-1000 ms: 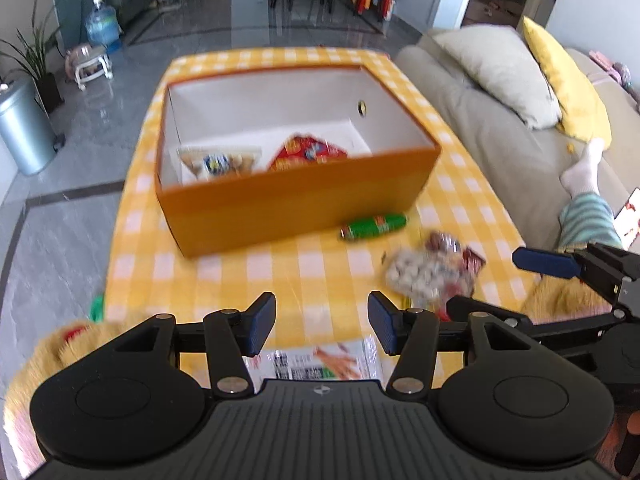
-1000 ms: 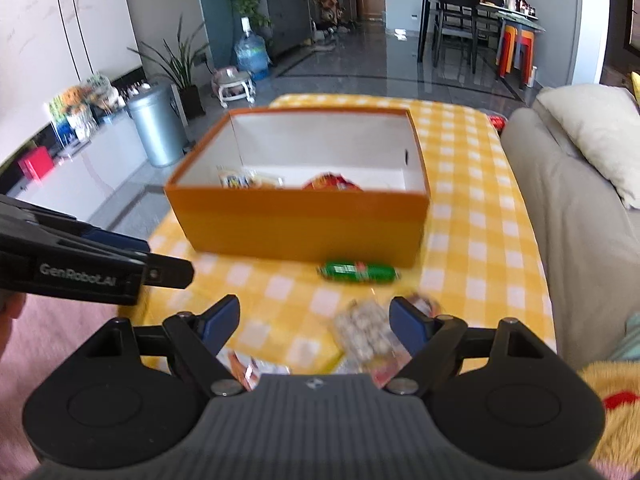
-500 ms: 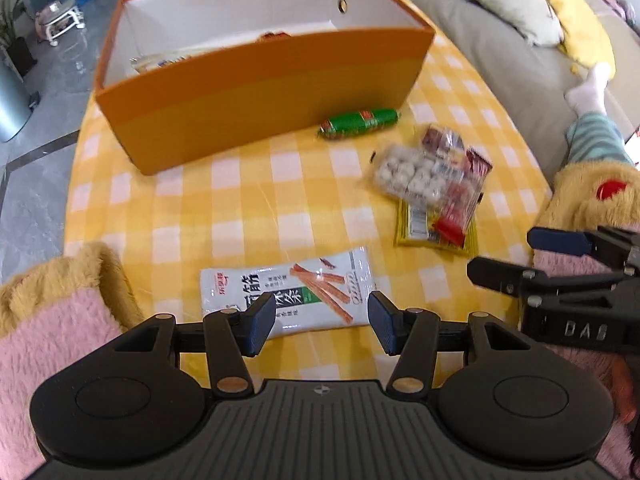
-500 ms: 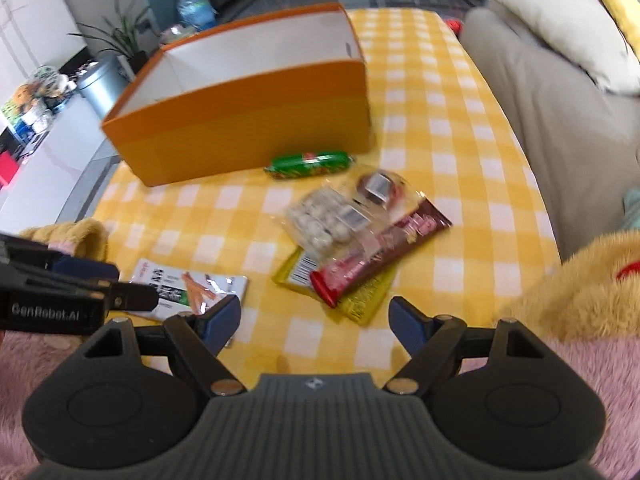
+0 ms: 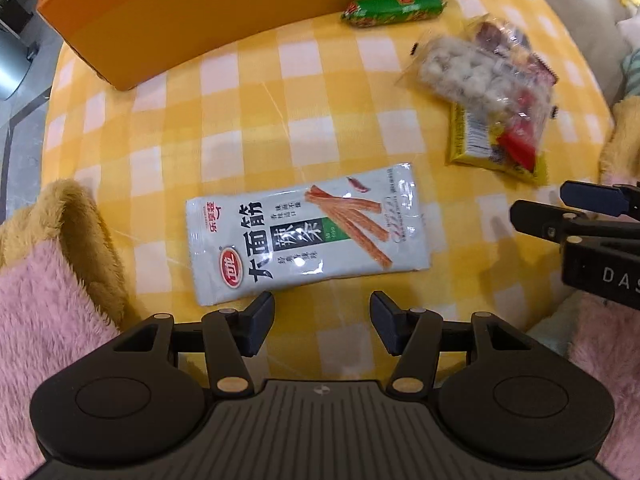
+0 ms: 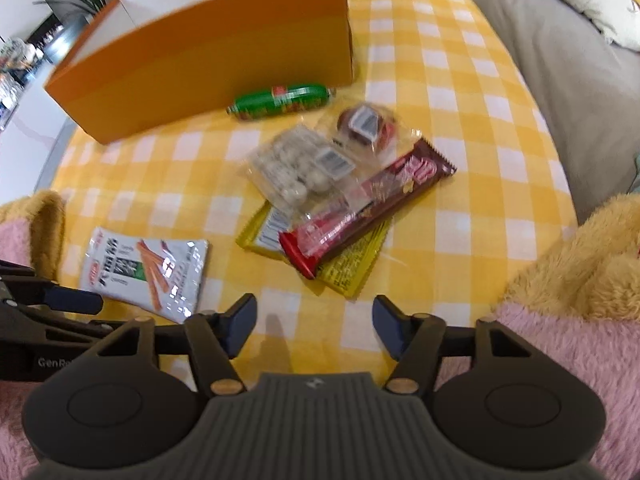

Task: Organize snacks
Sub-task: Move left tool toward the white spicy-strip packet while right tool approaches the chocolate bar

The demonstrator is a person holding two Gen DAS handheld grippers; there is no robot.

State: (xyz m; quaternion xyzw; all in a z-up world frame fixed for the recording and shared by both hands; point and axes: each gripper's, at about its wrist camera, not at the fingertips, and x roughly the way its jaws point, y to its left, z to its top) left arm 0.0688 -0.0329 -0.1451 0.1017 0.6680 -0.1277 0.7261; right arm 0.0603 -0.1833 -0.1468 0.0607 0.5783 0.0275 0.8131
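A white snack packet with orange sticks printed on it (image 5: 308,236) lies flat on the yellow checked tablecloth (image 5: 248,128); it also shows in the right wrist view (image 6: 146,272). My left gripper (image 5: 322,326) is open and empty just short of its near edge. My right gripper (image 6: 314,326) is open and empty, just short of a pile of snacks: a red-brown bar (image 6: 368,208), a clear bag of white balls (image 6: 300,168) and a yellow packet (image 6: 348,268). A green sausage (image 6: 280,102) lies against the orange box (image 6: 208,64).
The box stands at the far side of the table (image 5: 224,16). A grey sofa (image 6: 560,48) with a pale cushion runs along the right. Pink and yellow fluffy sleeves (image 5: 52,280) flank both grippers. The table's near edge lies under the grippers.
Both grippers have tilted down and moved closer to the table. The box's inside has dropped out of view and the loose snacks now fill the views. Both stay open.
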